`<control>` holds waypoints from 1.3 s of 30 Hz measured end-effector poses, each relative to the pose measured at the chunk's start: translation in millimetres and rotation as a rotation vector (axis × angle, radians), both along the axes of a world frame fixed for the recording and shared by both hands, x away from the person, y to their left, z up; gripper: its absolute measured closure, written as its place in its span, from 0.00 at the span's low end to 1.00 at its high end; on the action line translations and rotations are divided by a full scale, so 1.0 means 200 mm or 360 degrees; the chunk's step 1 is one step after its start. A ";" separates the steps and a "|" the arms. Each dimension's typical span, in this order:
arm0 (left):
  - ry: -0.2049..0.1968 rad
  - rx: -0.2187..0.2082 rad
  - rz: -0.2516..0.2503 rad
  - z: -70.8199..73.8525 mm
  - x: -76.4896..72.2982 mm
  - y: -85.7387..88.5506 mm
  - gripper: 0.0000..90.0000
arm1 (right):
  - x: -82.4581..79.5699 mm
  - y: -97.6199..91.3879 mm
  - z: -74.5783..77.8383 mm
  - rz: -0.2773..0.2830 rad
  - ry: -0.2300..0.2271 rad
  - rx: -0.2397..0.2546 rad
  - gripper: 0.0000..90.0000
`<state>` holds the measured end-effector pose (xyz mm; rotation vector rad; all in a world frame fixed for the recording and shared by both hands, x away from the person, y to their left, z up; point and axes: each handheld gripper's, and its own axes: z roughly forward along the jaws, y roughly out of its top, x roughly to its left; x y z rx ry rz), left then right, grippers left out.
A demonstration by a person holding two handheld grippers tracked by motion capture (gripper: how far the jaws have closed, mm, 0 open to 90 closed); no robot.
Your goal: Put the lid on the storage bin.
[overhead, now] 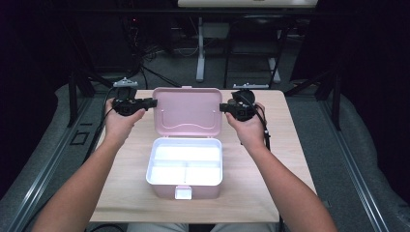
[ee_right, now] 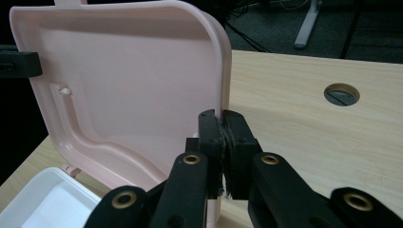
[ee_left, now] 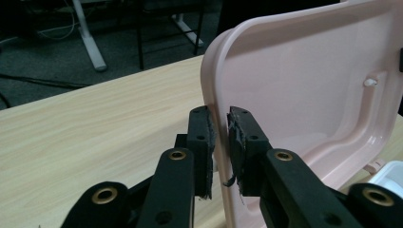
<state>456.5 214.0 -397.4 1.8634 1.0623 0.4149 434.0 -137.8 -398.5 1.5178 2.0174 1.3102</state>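
Black jaws of the left gripper (ee_left: 219, 142) straddle the side rim of the pale pink plastic lid (ee_left: 304, 85), one pad on its outer face and one on its inner face. A thin gap shows on each side of the rim, so this claw is narrow but not yet pinching; I judge it is placed to take the same kind of hold as its partner. In the right gripper view, the right gripper (ee_right: 223, 142) has its two pads pressed flat together on the lid's opposite side rim (ee_right: 222, 71), a firm clamp on thin plastic.

From the high view, the lid (overhead: 187, 110) stands upright, hinged to the back of the white, pink-walled plastic box (overhead: 185, 166), which sits near the middle of the light wooden table (overhead: 270, 188), its latch tab (overhead: 183, 193) facing the table's near edge. The left gripper (overhead: 153, 102) and the right gripper (overhead: 223, 107) meet the lid from either side, level with each other. Taking it by both side rims looks meant to keep the lid from twisting on its hinge while it is swung, and it leaves the box's compartments (overhead: 185, 159) open to view. The compartments look bare.

A round cable hole (ee_right: 341, 93) lies in the table well beyond the right gripper, toward the far right corner.
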 end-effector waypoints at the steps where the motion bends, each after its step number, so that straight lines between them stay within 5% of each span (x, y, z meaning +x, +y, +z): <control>1: 0.0000 -0.0004 0.0001 0.00 0.00 0.00 0.89 | 0.00 0.00 0.00 0.0002 -0.0006 -0.0004 0.97; 21: -0.0034 -0.0018 -0.0007 0.02 -0.03 0.01 0.91 | 0.00 -0.01 0.02 0.0003 -0.0068 0.0087 0.94; 39: -0.0080 -0.0050 -0.0063 0.07 -0.09 0.04 0.90 | -0.06 -0.02 0.05 0.0024 -0.0130 0.0090 0.93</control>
